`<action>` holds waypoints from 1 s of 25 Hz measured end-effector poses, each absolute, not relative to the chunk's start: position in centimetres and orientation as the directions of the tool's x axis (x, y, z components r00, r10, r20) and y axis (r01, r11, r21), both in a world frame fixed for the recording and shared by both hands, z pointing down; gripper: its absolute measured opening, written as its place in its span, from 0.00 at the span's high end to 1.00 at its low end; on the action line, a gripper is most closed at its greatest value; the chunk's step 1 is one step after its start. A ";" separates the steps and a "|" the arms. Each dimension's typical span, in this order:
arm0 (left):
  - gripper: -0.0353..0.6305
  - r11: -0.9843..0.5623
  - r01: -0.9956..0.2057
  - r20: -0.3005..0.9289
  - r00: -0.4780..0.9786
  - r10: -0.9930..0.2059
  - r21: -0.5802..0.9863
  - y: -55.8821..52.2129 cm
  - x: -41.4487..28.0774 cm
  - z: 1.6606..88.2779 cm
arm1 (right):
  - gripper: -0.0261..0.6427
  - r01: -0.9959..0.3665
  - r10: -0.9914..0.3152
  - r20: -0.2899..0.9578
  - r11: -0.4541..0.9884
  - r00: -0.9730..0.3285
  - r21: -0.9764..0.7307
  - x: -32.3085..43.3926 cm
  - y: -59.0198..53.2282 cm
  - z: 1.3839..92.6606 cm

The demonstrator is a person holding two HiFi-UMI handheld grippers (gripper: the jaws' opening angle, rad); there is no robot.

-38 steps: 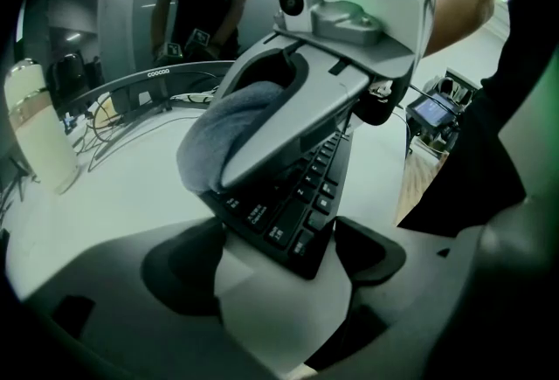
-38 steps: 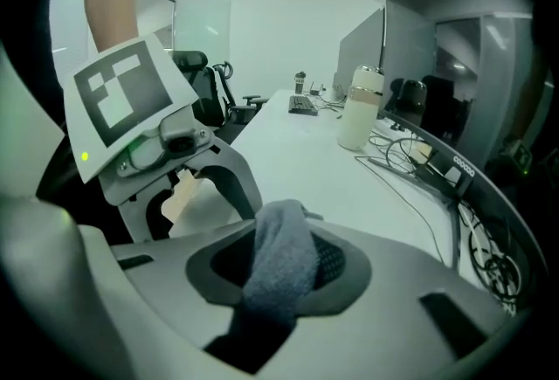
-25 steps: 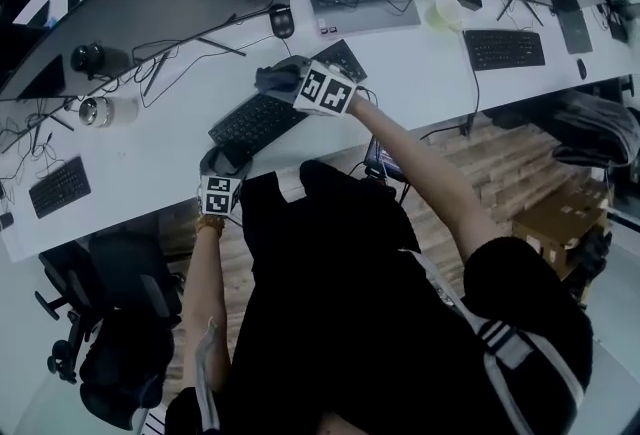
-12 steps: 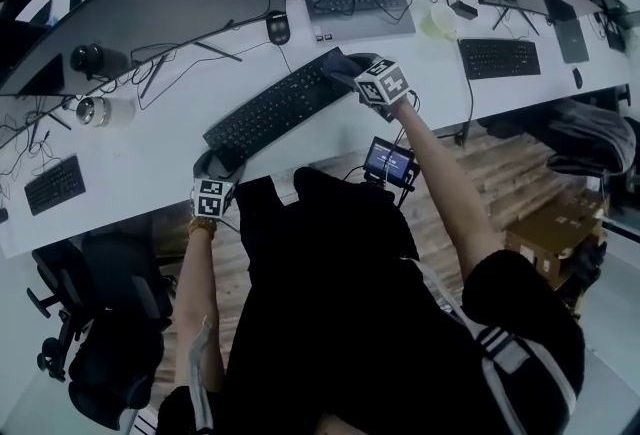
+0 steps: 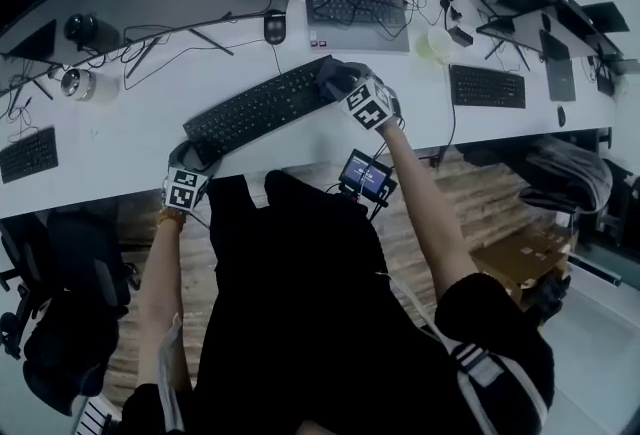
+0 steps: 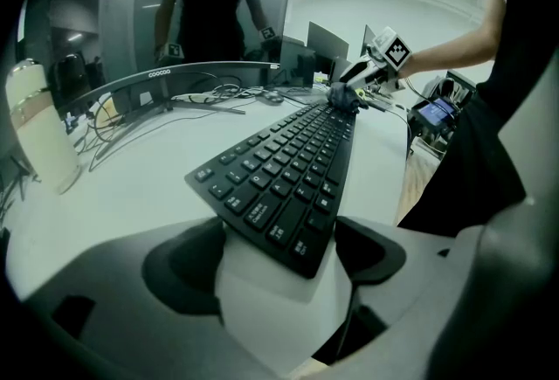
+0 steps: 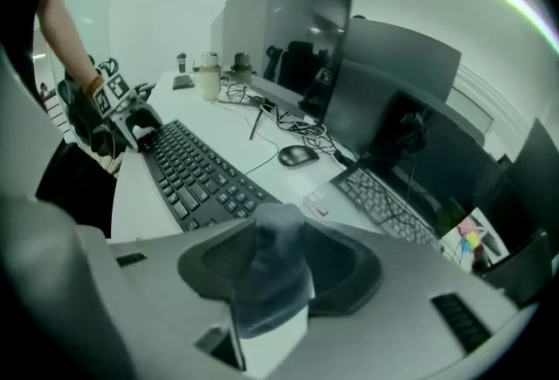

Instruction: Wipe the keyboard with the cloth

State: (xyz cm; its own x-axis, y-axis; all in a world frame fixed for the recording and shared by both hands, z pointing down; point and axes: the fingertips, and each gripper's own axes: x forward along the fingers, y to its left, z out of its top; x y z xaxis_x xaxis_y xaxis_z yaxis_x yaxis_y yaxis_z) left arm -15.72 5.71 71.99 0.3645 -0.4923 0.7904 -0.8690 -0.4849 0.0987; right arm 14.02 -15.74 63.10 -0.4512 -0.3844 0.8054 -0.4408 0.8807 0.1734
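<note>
Left of centre, the left gripper [image 5: 193,163] is clamped on the left end of the keyboard [image 5: 258,110], steadying it on the desk [image 5: 120,138]. Just above centre, at the keyboard's right end, the right gripper [image 5: 347,86] pinches the cloth [image 7: 272,269]; its jaws have just been closing on it. To wipe well, I judge, press the cloth flat and drag it leftward along the key rows, lightly enough that the keyboard does not slide

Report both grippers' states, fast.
Left gripper: tongs closed on the end of the black rectangular keyboard.
Right gripper: tongs just closed further, gripping the bunched grey cloth.
</note>
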 end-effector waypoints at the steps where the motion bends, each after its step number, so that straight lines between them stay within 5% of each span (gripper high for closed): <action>1: 0.34 -0.484 -0.870 0.791 0.363 -0.493 0.097 5.7 -15.7 72.0 | 0.70 -0.426 -0.379 0.814 0.886 -0.441 0.182 13.7 -15.6 63.6; 10: 0.34 -0.478 -0.872 0.787 0.366 -0.497 0.104 5.5 -15.1 72.0 | 0.74 -0.608 -0.285 0.813 0.787 -0.509 -0.105 14.4 -16.8 67.7; 25: 0.34 -0.474 -0.875 0.784 0.364 -0.502 0.102 5.4 -15.1 72.0 | 0.81 -0.552 -0.193 0.795 0.809 -0.576 -0.204 11.2 -14.8 67.8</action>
State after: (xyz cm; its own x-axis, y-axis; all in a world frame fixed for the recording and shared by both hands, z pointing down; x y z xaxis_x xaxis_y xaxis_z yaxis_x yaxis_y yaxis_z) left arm -15.13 5.37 71.98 0.3640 -0.5024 0.7843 -0.8746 -0.4739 0.1023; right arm 11.24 -14.84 67.84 -0.5755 -0.1926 0.7948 -0.5519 0.8087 -0.2036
